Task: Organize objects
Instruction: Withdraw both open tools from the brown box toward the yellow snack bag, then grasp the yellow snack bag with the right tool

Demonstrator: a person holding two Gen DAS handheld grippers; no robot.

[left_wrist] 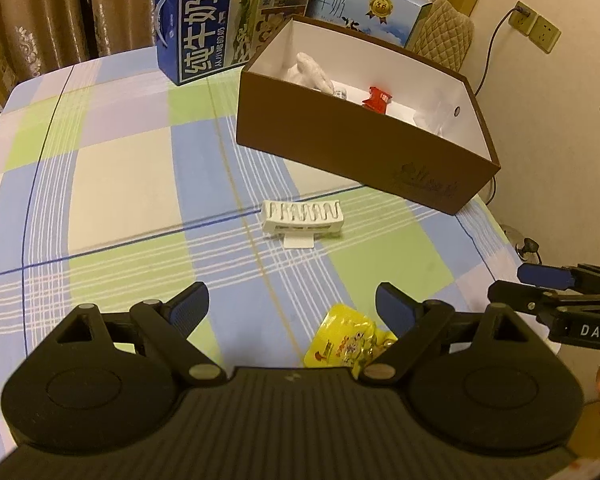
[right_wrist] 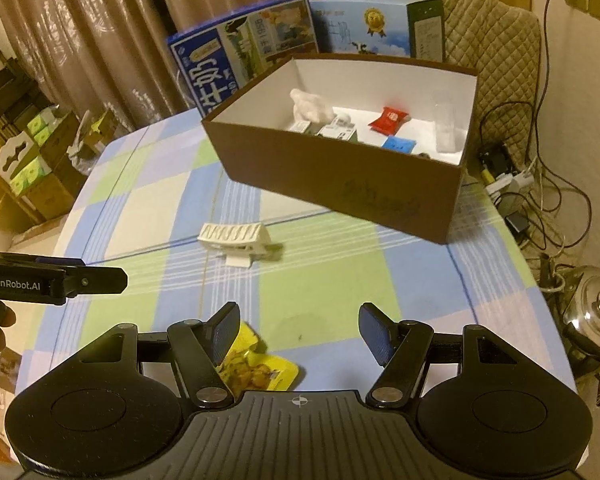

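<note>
- Hovering over the checked tablecloth (left_wrist: 120,184), both grippers empty; left gripper (left_wrist: 292,308) fingers spread wide, right gripper (right_wrist: 298,330) fingers spread wide too, nothing between either pair.
- Yellow snack packet (left_wrist: 348,340) lies flat on the cloth at the near edge, just beside the left gripper's right finger; in the right wrist view it sits partly under the right gripper's left finger (right_wrist: 224,330).
- White hair clip (left_wrist: 302,218) lies mid-table, apart from the packet, between it and the brown box (left_wrist: 340,140).
- Box is open-topped and already holds a red packet (right_wrist: 390,120), a blue packet (right_wrist: 398,145), a white crumpled thing and small cartons.
- Likely step: picking up the yellow packet, nearest thing still out.
- Doing it well: centre the packet between the fingers, come down low, pinch an edge or raised fold since it lies flat; the foil looks slippery.
- Keep the two grippers from crowding each other; they're near.
</note>
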